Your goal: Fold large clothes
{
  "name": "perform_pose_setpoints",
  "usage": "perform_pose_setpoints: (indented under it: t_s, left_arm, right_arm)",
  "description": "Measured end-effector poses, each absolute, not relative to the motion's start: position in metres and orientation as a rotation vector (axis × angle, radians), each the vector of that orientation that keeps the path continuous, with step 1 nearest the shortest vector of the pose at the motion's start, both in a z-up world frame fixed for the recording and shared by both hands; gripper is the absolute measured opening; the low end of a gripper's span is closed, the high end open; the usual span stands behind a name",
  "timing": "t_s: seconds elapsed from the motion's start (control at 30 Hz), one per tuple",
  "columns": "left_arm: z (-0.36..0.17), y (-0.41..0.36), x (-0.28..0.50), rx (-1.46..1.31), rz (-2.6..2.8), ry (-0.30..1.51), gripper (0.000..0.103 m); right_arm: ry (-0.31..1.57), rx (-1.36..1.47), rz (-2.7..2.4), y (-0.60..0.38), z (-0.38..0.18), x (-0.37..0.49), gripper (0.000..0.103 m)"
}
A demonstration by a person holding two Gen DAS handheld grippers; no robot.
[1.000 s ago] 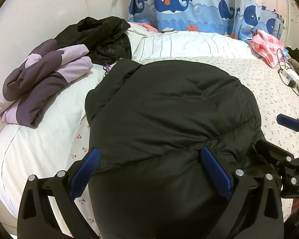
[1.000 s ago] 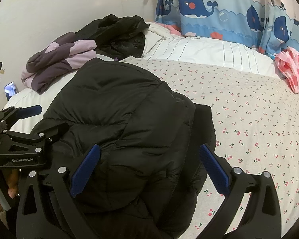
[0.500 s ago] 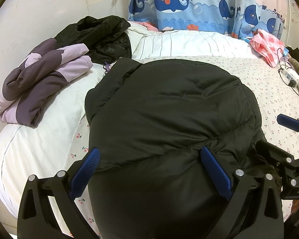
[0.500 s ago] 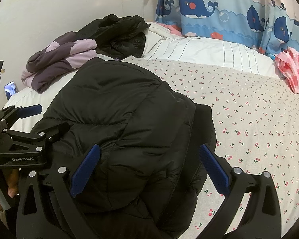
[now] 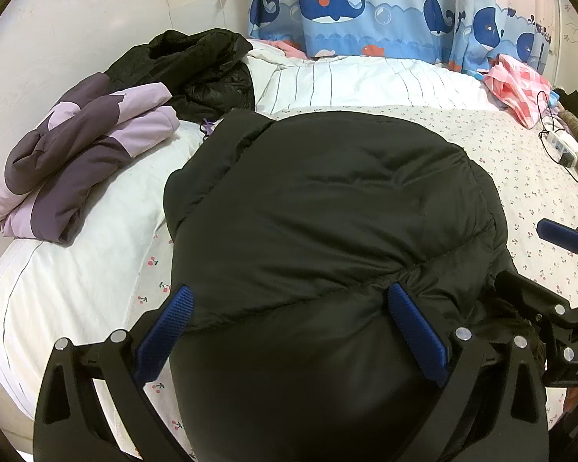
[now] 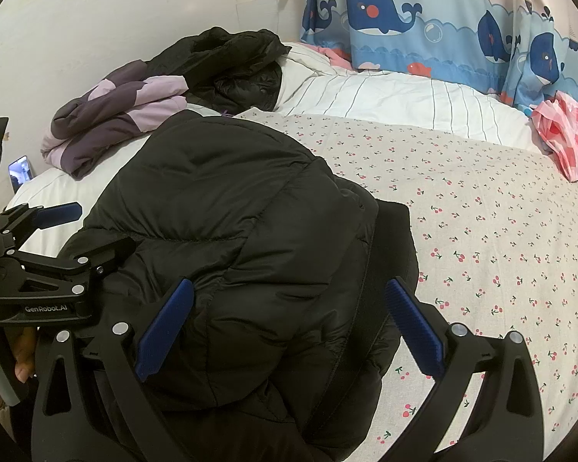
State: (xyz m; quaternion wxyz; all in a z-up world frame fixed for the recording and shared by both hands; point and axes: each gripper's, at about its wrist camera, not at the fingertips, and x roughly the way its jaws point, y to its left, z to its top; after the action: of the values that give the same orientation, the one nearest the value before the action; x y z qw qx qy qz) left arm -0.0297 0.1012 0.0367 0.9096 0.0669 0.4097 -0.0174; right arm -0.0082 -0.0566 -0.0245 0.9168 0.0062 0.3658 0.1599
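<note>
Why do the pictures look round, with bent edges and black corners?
Left wrist view: fisheye lens bows the curtain and blackens the corners; the black puffer jacket stays sharp. Right wrist view: same bulge curves the bed sheet; soft indoor light, faint sheen only.

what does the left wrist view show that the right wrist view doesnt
Only the left wrist view shows the white power strip with its cable at the far right of the bed, and the right gripper from the side.

Only the right wrist view shows the lit phone screen beside the mattress, and the left gripper from the side.

Both show the black puffer jacket between open fingers, the purple jacket, and the whale curtain.
</note>
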Motion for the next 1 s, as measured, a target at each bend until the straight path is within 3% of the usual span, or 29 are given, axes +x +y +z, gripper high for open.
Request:
perform_pose_setpoints:
  t_s: [1.0]
  left_arm:
    - [0.036,0.1009,-0.0293,0.108,-0.05,0.867,0.097]
  right_arm:
    - [0.756,0.011,0.329,-0.0545,-0.0249,-0.0086,0.096]
